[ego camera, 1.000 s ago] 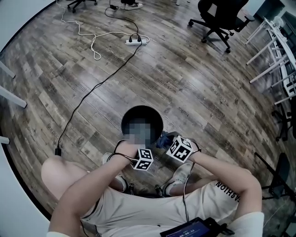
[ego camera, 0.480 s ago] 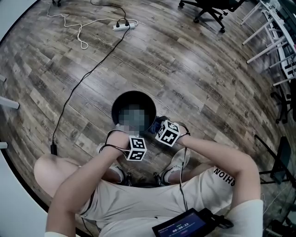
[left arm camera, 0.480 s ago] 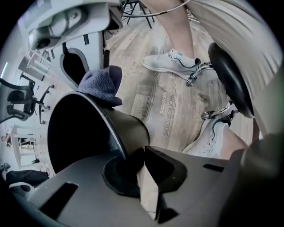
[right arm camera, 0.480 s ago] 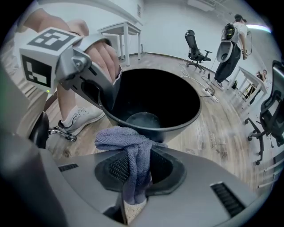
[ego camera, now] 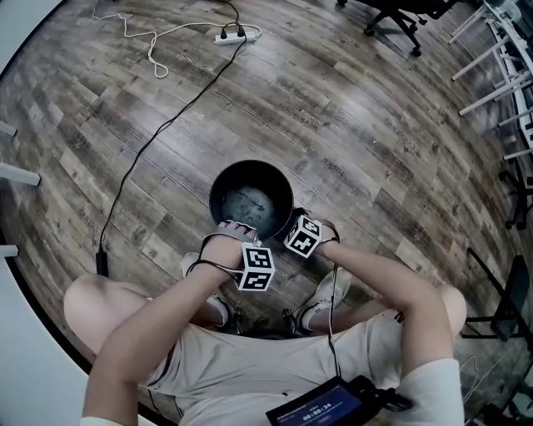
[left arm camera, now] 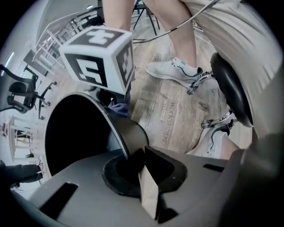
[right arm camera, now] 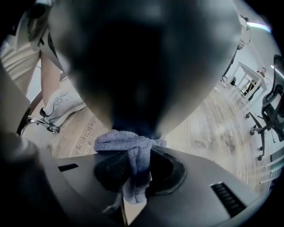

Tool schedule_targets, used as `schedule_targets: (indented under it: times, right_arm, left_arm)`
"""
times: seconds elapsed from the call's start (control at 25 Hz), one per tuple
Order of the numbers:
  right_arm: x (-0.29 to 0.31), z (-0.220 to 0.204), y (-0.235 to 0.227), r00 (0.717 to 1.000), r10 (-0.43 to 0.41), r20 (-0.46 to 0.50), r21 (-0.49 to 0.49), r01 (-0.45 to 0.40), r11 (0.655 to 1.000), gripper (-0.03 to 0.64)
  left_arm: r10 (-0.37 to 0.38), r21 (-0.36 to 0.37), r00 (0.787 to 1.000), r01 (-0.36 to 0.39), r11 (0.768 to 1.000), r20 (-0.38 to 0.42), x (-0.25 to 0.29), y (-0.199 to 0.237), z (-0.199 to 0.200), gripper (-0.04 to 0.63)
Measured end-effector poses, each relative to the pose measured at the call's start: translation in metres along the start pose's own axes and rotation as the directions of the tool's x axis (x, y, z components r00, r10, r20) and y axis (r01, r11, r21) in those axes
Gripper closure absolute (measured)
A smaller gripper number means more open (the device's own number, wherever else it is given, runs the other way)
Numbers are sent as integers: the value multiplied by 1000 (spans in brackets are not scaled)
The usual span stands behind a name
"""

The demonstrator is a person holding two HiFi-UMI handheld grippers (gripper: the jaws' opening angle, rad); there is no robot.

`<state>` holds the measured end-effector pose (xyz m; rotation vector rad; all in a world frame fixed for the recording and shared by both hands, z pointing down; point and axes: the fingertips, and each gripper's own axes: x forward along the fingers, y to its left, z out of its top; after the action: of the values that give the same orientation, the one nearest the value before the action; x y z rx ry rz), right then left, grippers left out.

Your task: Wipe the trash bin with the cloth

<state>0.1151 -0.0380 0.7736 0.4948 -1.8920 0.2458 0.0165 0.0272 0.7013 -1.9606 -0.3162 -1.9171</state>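
Note:
A round dark trash bin [ego camera: 251, 200] stands on the wooden floor in front of the seated person's feet. My left gripper [left arm camera: 133, 165] points straight down and is shut on the bin's near rim [left arm camera: 116, 128], one jaw inside and one outside. My right gripper [right arm camera: 133, 174] is shut on a bunched blue-grey cloth [right arm camera: 129, 150]. The cloth presses against the bin's outer wall [right arm camera: 142, 66] on its near right side. In the head view the right gripper's marker cube [ego camera: 303, 235] sits just right of the bin and hides the cloth.
The person's white shoes [ego camera: 331, 291] and a stool's base [left arm camera: 230, 86] lie close behind the bin. A black cable [ego camera: 150, 146] runs to a power strip [ego camera: 237, 36] at the far left. Office chairs [ego camera: 400, 17] and table legs [ego camera: 500, 75] stand at the far right.
My right gripper has gone down along the bin's outer side with the cloth in it. The left gripper has stayed clamped on the rim.

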Motion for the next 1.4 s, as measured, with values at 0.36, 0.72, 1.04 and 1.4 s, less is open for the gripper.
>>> schedule_targets:
  times: [0.36,0.72,1.04,1.4]
  right_arm:
    - [74,-40,15,998,-6,-64,127,14,992,549]
    - [57,-31,13,991,75,-113,105,-63,992,549]
    - [-45,-13,19,987,122,-102,12,-121,993,549]
    - [-147,41,17,995,78,54,141,-85,986,548]
  left_arm:
    - [-15,3,1000,15,1000,12,1,-3,11,554]
    - [22,14,1000,-21,1000,-17,9,-1,6,551]
    - [21,-33,999,-22,999,-32,-1,12,-6,463]
    - [62,19,993,-61,998,-99,1,7,-18,466]
